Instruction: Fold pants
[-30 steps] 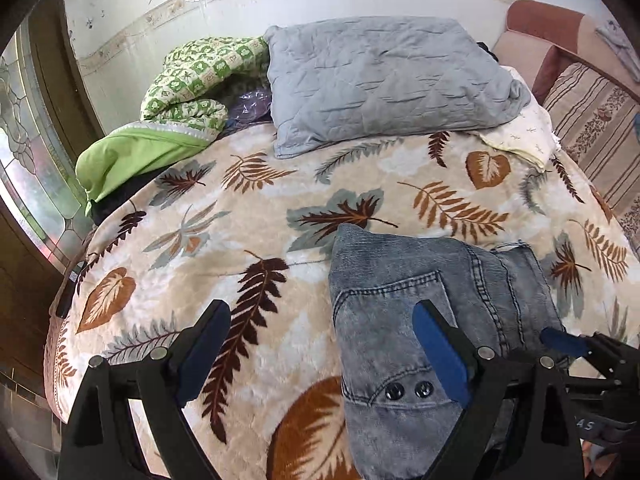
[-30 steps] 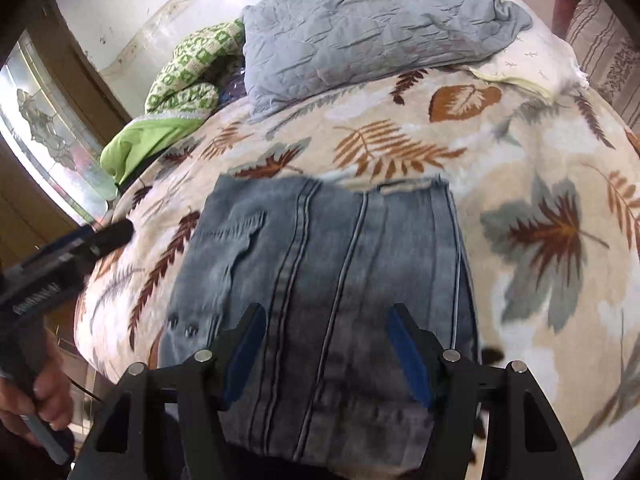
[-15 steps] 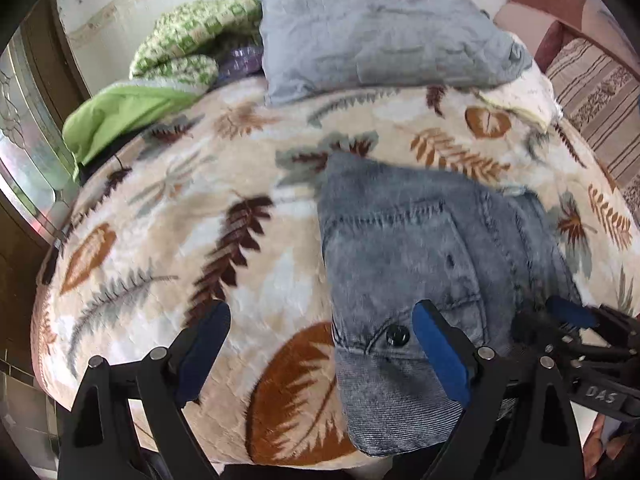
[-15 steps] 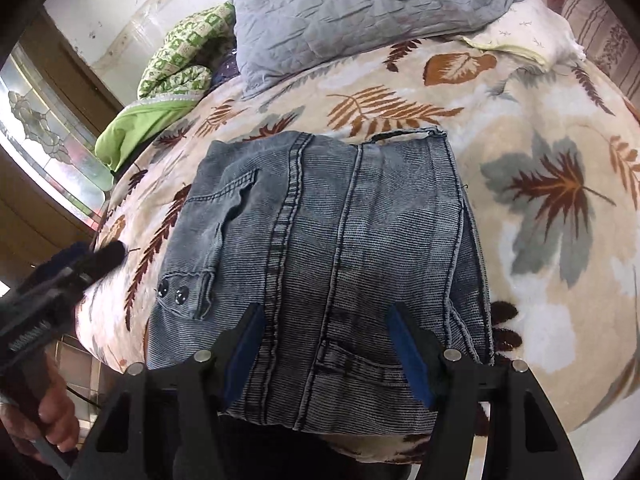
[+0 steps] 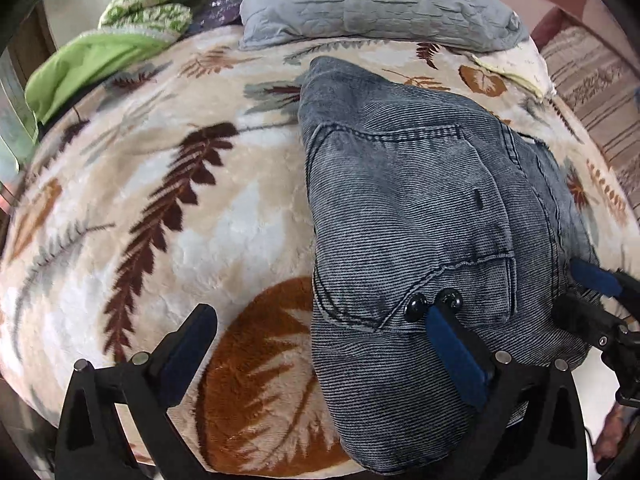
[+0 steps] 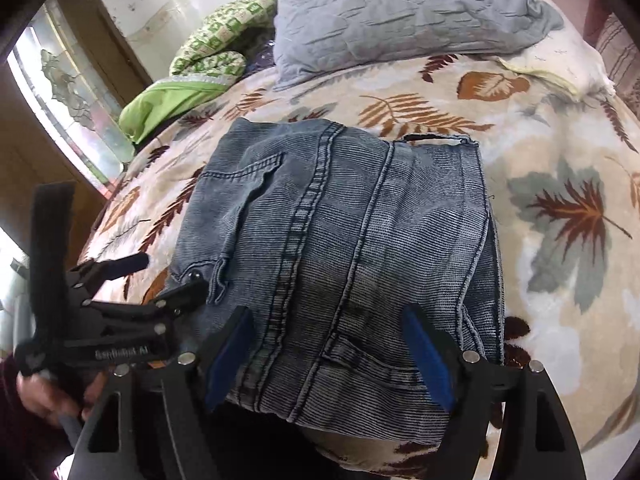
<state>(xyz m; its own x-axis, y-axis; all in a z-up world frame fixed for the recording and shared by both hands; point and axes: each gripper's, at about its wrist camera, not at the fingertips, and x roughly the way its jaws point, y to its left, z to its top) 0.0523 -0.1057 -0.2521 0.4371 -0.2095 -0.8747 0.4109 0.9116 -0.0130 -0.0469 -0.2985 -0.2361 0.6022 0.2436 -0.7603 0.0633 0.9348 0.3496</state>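
The folded grey-blue denim pants lie on the leaf-patterned blanket at the bed's near edge, pocket with two black snaps facing up; they also show in the right wrist view. My left gripper is open, its right finger over the pants' near left corner, its left finger over the blanket. My right gripper is open and straddles the pants' near edge. The left gripper also shows in the right wrist view, and the right gripper's fingers show at the pants' right side.
A grey pillow lies at the far side of the bed. A green blanket bundle sits at the far left. A striped headboard or sofa is at the right. A window is on the left.
Both grippers have moved forward and down toward the pants' near edge. The pants fill more of both views. Both grippers stay open.
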